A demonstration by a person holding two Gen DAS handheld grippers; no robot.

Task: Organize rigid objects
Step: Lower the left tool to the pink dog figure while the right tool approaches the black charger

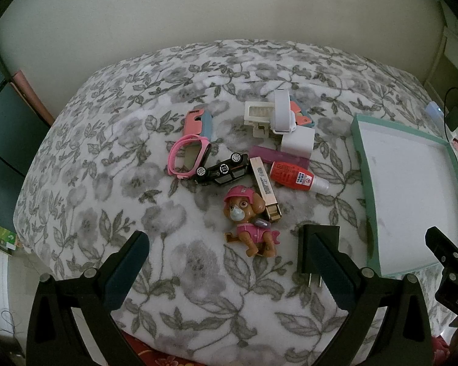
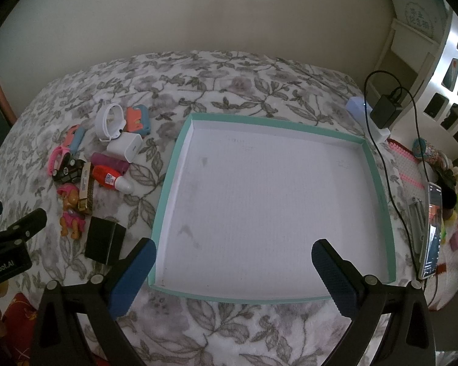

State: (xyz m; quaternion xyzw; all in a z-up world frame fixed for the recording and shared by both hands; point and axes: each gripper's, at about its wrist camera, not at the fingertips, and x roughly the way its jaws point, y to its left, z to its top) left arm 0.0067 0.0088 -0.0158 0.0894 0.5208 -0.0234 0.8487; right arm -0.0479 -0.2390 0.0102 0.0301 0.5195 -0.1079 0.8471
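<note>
Left gripper and right gripper both held level and pointing forward, jaws spread wide with nothing between the blue-padded fingers, the two grippers side by side, apart.

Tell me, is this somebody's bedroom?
Probably a bedroom or a child's room. Toys like the puppy figure lie on a soft flowered blanket that looks like bedding, a phone sits at the side, and white shelves stand by the wall.
</note>
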